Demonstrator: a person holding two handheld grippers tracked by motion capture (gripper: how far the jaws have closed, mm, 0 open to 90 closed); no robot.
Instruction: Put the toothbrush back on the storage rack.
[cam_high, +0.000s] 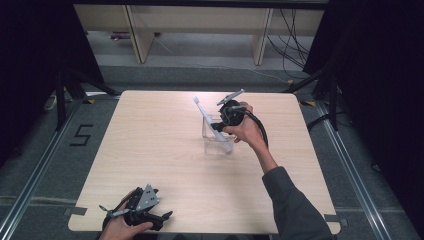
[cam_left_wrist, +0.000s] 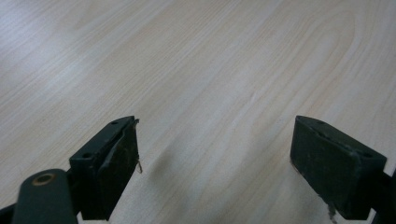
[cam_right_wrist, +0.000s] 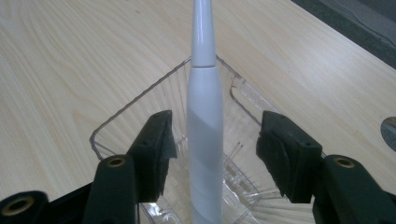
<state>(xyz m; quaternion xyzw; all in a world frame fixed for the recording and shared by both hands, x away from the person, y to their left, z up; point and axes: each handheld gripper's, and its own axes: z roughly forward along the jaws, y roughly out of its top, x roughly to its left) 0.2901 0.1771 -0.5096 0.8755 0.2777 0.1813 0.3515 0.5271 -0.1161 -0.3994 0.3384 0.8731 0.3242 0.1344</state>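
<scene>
High view puts the right gripper (cam_high: 223, 125) over a clear plastic bin (cam_high: 216, 145) near the middle of the wooden table (cam_high: 150, 150), with a white electric toothbrush (cam_high: 210, 122) leaning out of the bin, head up and tilted toward the far left. Right gripper view shows the toothbrush handle (cam_right_wrist: 204, 140) standing between the 2 jaws with a gap on each side; the pads do not press on it, so the grip looks let go. The toothbrush rests inside the bin (cam_right_wrist: 140, 112), propped against its wall. By my reading the placing is done, and what remains is drawing the right gripper clear without knocking the brush over. The left gripper (cam_high: 137, 210) sits at the near edge, its jaws spread wide over bare wood (cam_left_wrist: 210, 70), holding nothing.
</scene>
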